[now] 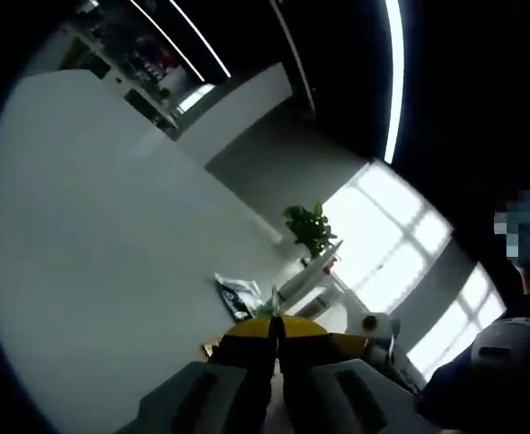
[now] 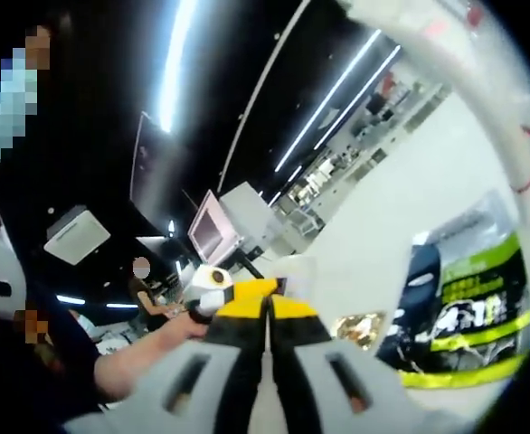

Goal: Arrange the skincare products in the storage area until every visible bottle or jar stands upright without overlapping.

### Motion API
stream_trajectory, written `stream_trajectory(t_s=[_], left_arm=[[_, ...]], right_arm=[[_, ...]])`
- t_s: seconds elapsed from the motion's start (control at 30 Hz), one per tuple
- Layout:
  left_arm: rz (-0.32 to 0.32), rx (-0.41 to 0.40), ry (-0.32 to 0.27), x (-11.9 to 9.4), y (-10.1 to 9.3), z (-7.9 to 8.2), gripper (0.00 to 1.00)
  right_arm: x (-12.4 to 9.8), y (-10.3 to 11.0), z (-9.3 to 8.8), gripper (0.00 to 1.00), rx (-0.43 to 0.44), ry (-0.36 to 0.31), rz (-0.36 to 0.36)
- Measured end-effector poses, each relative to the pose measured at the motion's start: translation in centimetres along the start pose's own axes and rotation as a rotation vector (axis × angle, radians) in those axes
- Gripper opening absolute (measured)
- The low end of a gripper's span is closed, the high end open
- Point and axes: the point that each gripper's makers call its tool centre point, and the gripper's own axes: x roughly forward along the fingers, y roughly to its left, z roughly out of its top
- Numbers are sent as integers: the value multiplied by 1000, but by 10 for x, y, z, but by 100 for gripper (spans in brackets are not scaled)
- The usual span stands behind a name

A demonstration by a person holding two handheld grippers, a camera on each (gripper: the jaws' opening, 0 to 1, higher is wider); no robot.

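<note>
Holding both tools raised and rolled, the person has the left gripper point(image 1: 277, 336) and the right gripper point(image 2: 269, 312) each with yellow-tipped jaws pressed together on nothing. No bottle or jar can be made out; the nearest candidate is a green-and-dark pouch point(image 2: 468, 312) at three o'clock in the right gripper view, contents unreadable. Judged stage: between handling steps; next, both tools must be lowered toward the storage area and the jaws parted.
</note>
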Motion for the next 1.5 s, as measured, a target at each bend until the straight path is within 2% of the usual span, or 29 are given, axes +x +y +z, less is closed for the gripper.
stream_trajectory(t_s=[0.2,0.43,0.57,0.8,0.9,1.13,1.5], left_arm=[[-8,2,13,9,-2,2,0],[15,0,26,18,3,5,0],[39,-9,33,23,9,5,0],[113,-62,35,31,30,6,0],[160,-53,56,34,40,4,0],[198,-38,85,41,47,-1,0],[207,-41,101,49,50,-5,0]], right_arm=[[-2,-1,2,1,0,-8,-3],[-5,-4,3,1,1,-12,-14],[-6,-5,3,1,-6,-11,-18],[-9,-6,3,1,-10,-10,-25],[-10,-8,4,1,-23,-7,-27],[-11,-8,8,1,-26,-11,-18],[-14,-11,12,1,-18,-18,-15]])
